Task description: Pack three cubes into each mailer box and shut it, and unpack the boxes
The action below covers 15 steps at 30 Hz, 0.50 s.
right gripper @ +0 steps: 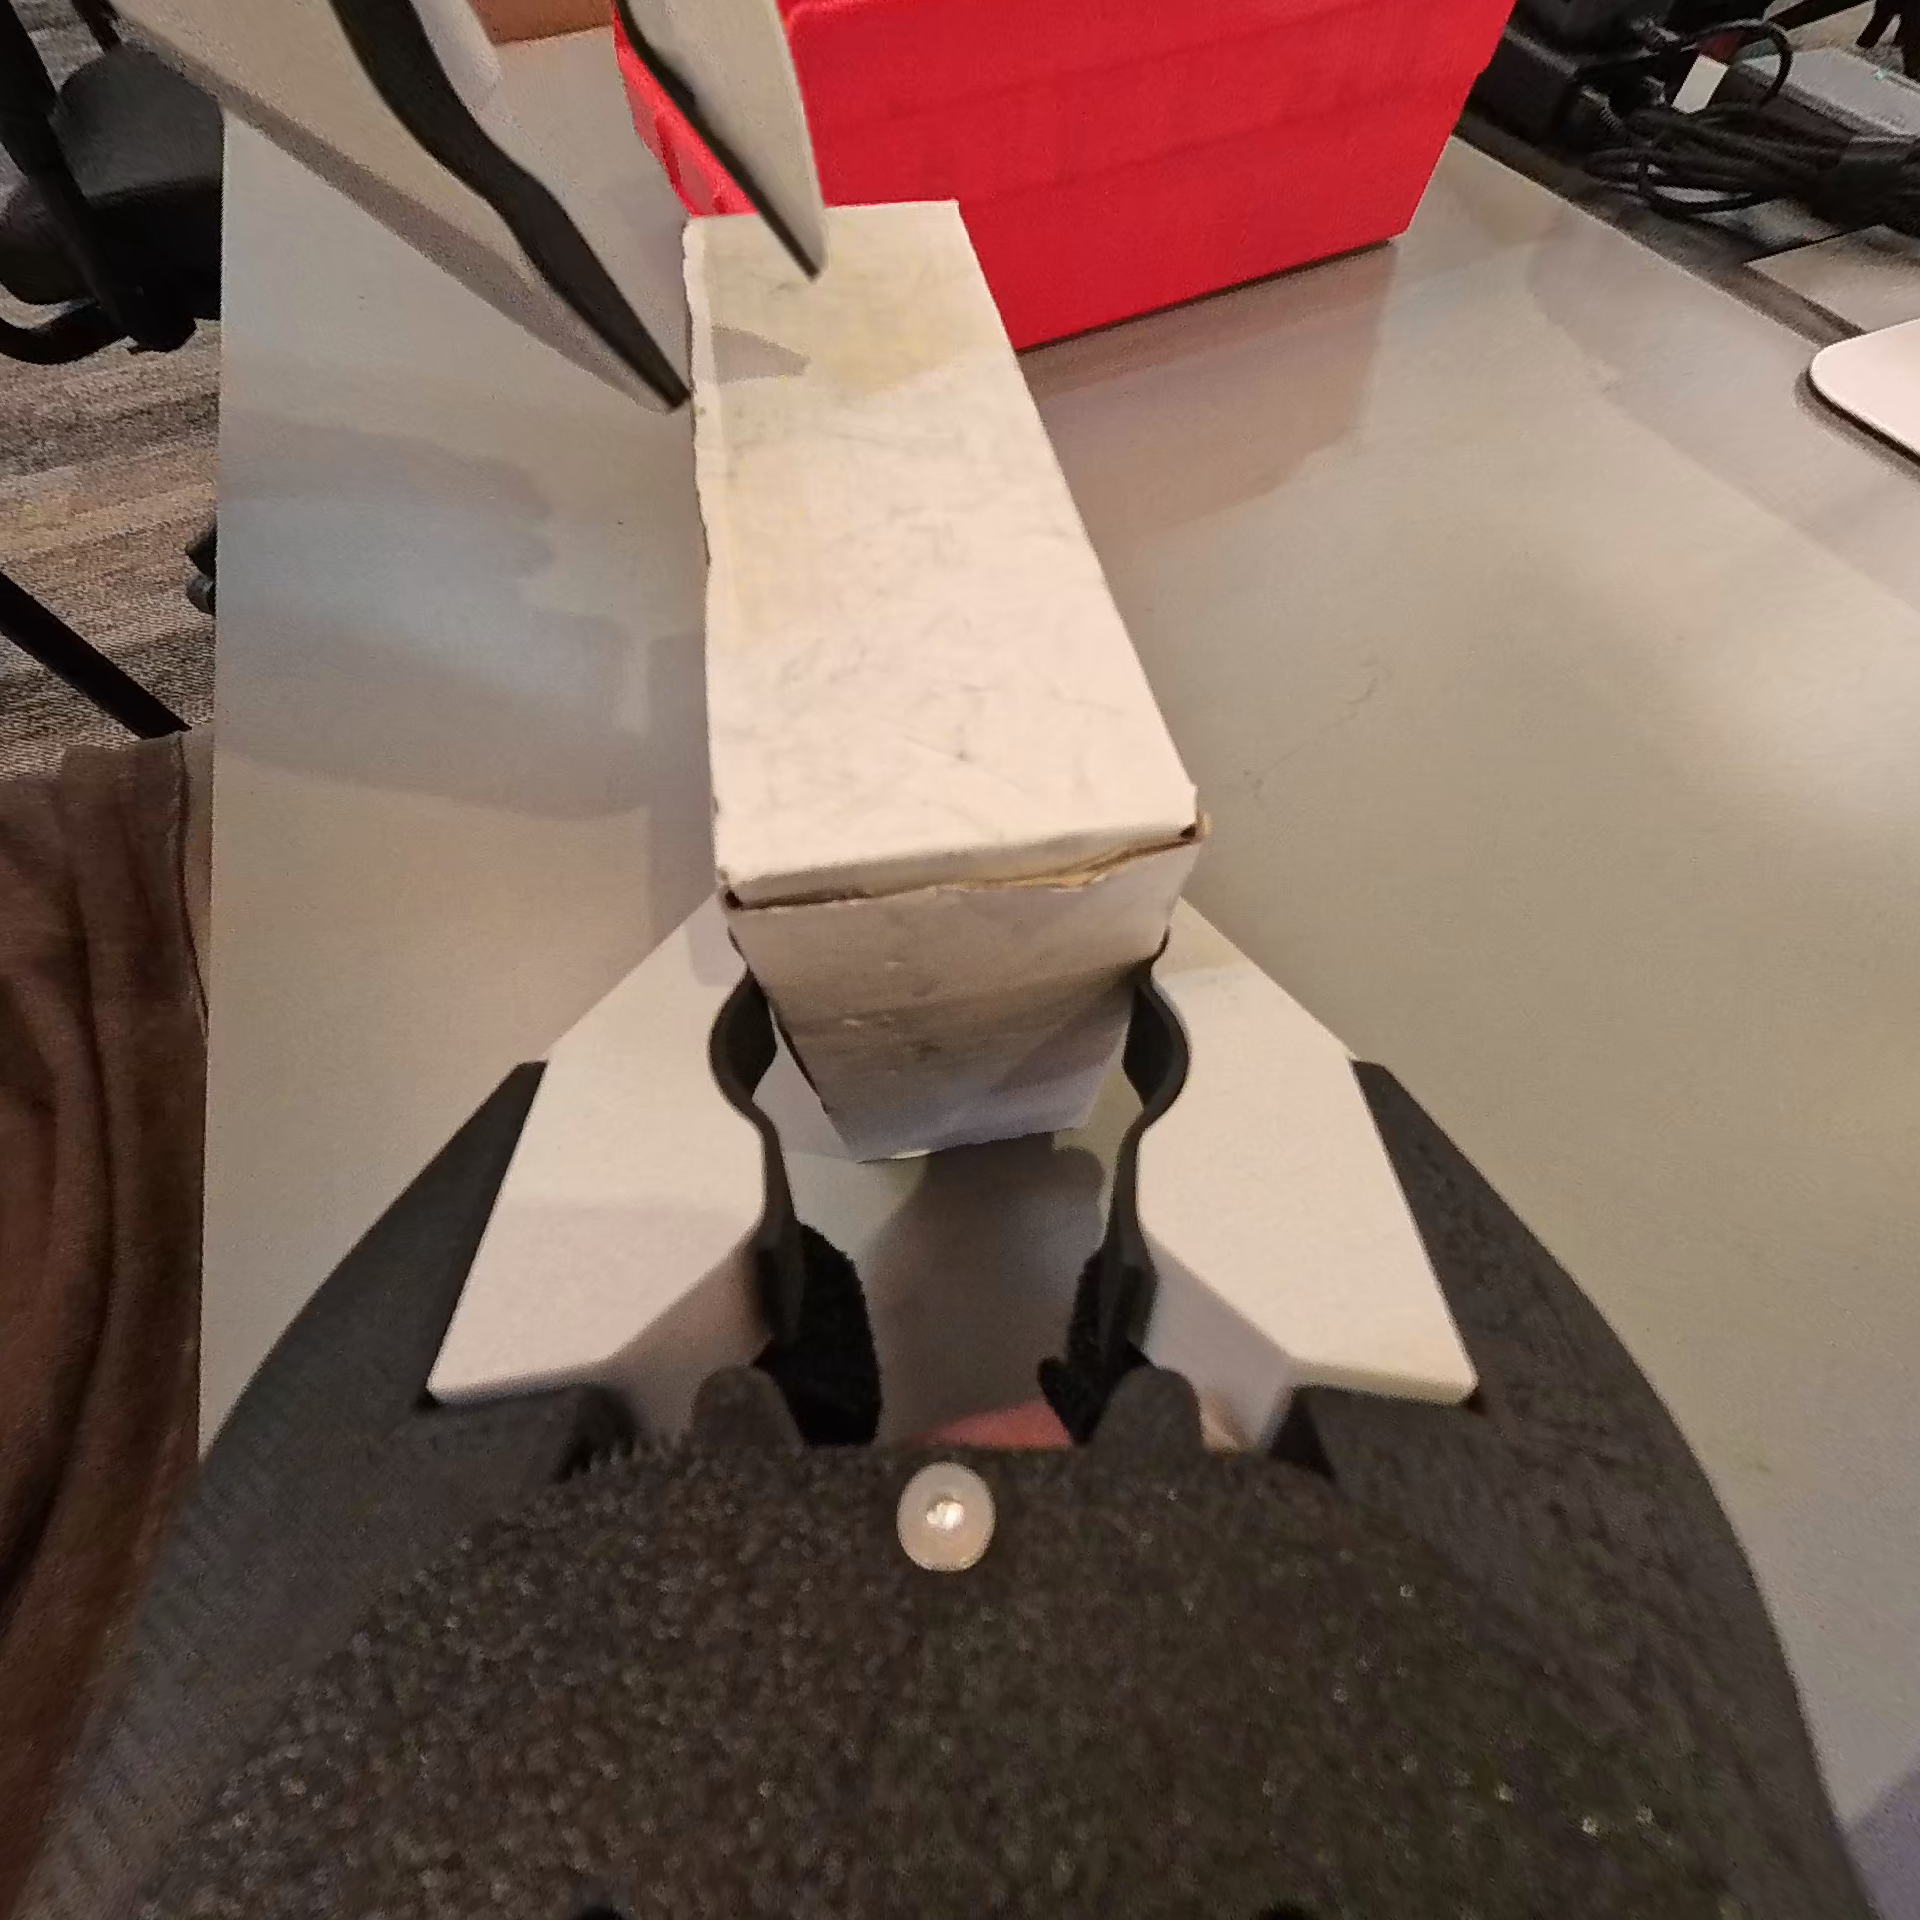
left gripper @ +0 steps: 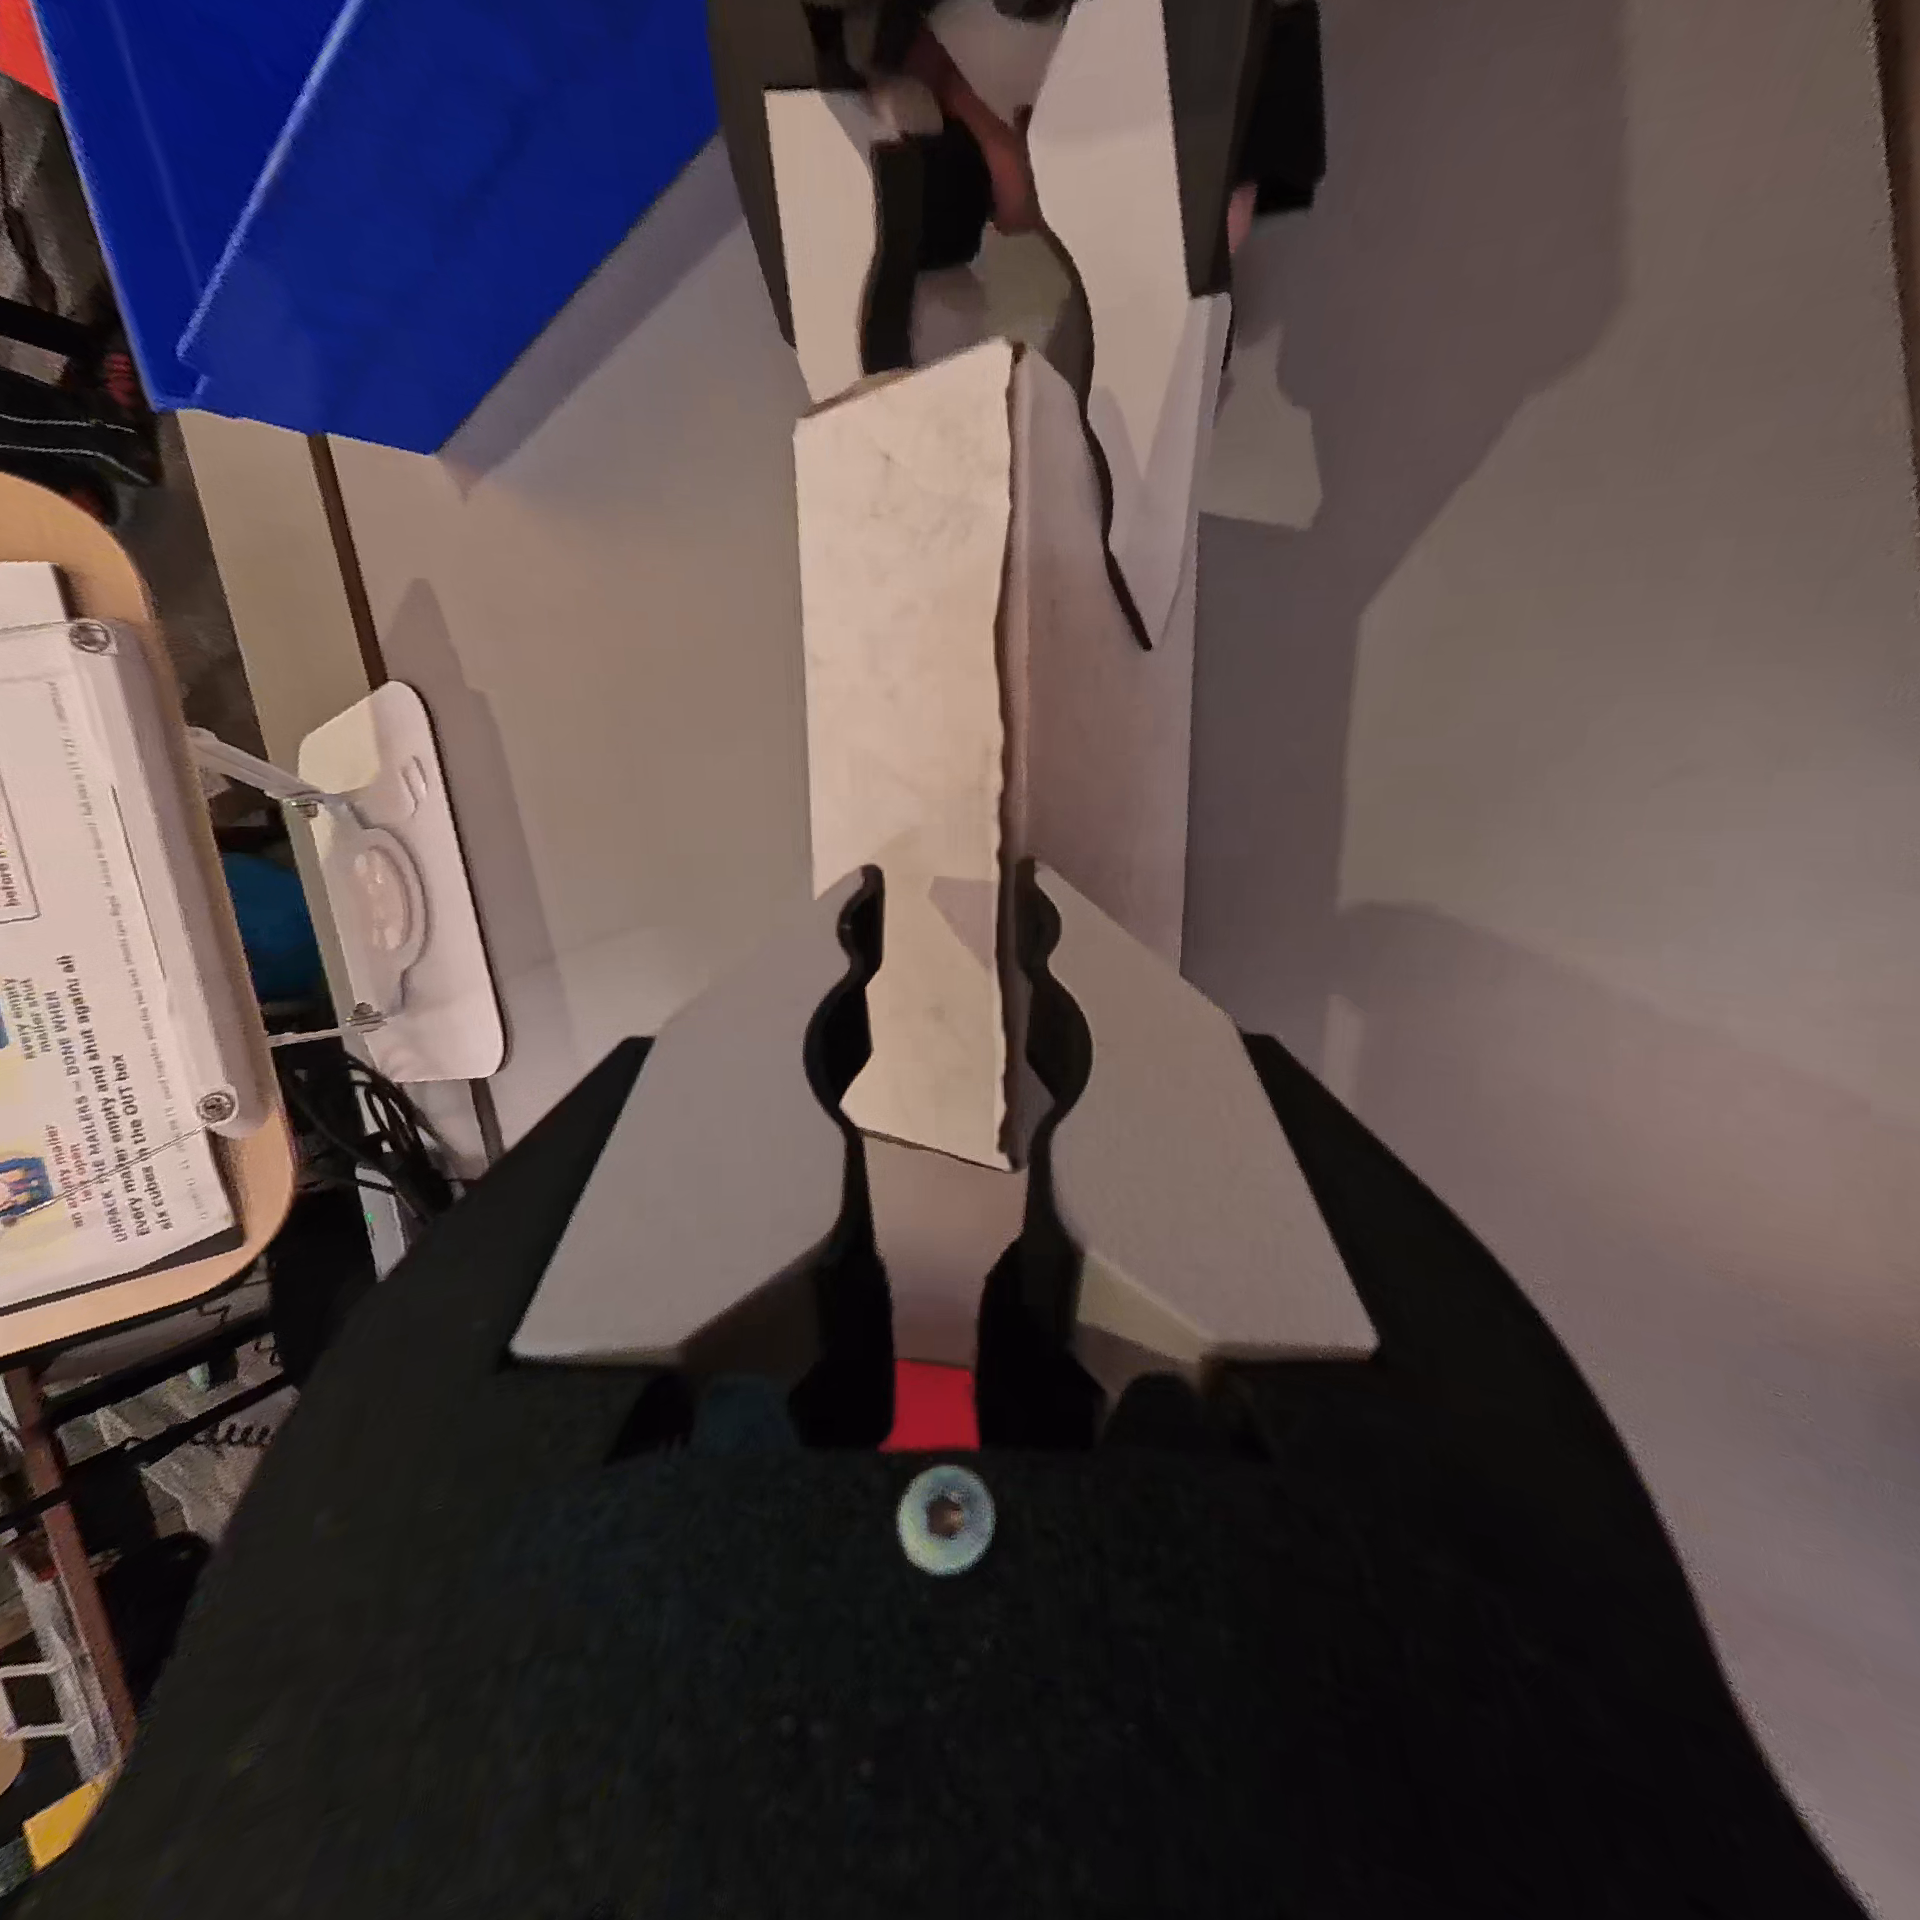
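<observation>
A long white mailer box (right gripper: 914,582) is held off the grey table (right gripper: 1507,727), one gripper at each end. Its near end flap looks closed in the right wrist view. My right gripper (right gripper: 940,997) is shut on the near end of the box. My left gripper (right gripper: 675,208) shows at the far end there. In the left wrist view the box (left gripper: 904,665) is turned on edge, and my left gripper (left gripper: 951,904) is shut on its near end. The right gripper (left gripper: 997,260) holds the far end. No cubes are in view.
A red bin (right gripper: 1143,156) stands behind the box on the table. A blue bin (left gripper: 416,208) is at the upper left. A sheet in a clear stand (left gripper: 94,935) sits on a wooden surface at left. Cables (right gripper: 1714,135) lie at the far right, a chair (right gripper: 104,208) at left. About 9 cm separates my left fingertips from my right.
</observation>
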Tool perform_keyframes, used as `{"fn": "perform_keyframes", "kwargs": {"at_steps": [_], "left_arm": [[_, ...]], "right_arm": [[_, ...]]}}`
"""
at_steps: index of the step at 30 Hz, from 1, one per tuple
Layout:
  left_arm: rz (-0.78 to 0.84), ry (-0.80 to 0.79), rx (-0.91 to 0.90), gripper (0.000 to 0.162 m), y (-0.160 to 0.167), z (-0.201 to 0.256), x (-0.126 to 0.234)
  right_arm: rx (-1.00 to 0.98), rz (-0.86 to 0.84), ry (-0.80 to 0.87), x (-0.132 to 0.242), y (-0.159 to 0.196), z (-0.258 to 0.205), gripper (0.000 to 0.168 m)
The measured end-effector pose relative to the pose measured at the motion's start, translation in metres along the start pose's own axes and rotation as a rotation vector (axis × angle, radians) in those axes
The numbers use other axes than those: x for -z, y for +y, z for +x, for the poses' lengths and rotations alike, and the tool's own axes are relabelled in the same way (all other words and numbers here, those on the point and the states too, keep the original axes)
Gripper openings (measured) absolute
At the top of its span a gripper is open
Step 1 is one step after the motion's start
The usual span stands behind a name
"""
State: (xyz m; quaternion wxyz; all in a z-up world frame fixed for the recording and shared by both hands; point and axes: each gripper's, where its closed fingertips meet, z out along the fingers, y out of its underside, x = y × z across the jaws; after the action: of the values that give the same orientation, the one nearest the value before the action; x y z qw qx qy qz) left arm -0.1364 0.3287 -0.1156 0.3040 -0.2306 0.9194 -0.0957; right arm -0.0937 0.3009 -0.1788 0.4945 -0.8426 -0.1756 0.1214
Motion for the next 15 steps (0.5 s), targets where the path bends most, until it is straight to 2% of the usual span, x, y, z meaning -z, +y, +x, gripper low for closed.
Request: {"fn": "perform_keyframes", "kwargs": {"at_steps": [12,14,15], "left_arm": [[-0.027,-0.14,-0.074,0.027,-0.0009,-0.0077,-0.0029],[-0.043,-0.194,-0.102,0.023,-0.001,-0.0088,-0.0045],[-0.054,-0.216,-0.124,0.016,-0.0008,-0.0071,-0.0061]], "right_arm": [[0.009,-0.005,0.004,0.0005,0.0006,0.0006,0.066],[0.004,-0.013,0.017,0.0008,0.001,0.0023,0.066],[0.002,-0.014,0.021,0.0009,0.0011,0.0027,0.066]]}}
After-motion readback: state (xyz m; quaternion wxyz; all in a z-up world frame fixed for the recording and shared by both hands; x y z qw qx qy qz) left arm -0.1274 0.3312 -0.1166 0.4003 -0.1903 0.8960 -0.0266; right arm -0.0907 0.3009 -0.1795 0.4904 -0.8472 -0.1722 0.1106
